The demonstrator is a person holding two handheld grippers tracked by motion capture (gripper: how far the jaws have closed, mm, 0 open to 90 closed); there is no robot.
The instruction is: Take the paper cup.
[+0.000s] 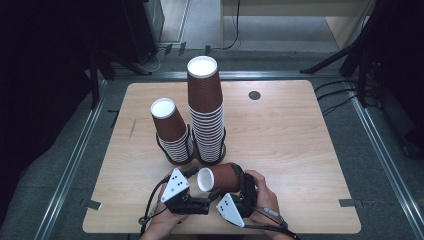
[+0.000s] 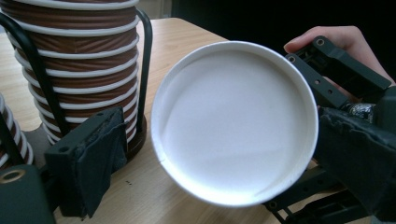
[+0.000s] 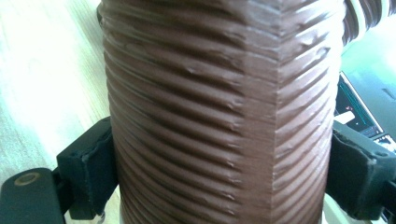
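Short cup stack (image 1: 172,131) and tall cup stack (image 1: 206,107) stand in wire holders mid-table (image 1: 290,145); left tool (image 1: 200,172), pads spread clear of the rim, faces the sideways cup (image 1: 220,178) that right tool (image 1: 242,182) pinches by its ribbed wall, likely for a handover.

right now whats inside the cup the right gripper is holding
The cup lies sideways in the right gripper; its white inside looks empty in the left gripper view. Nothing covers it.

Recording lab or test bay: a wooden bench (image 1: 300,150) stands alone on grey carpet (image 1: 380,175), edged by floor rails (image 1: 75,160). Dark tripod legs (image 1: 332,60) and loose cables (image 1: 335,95) surround it.
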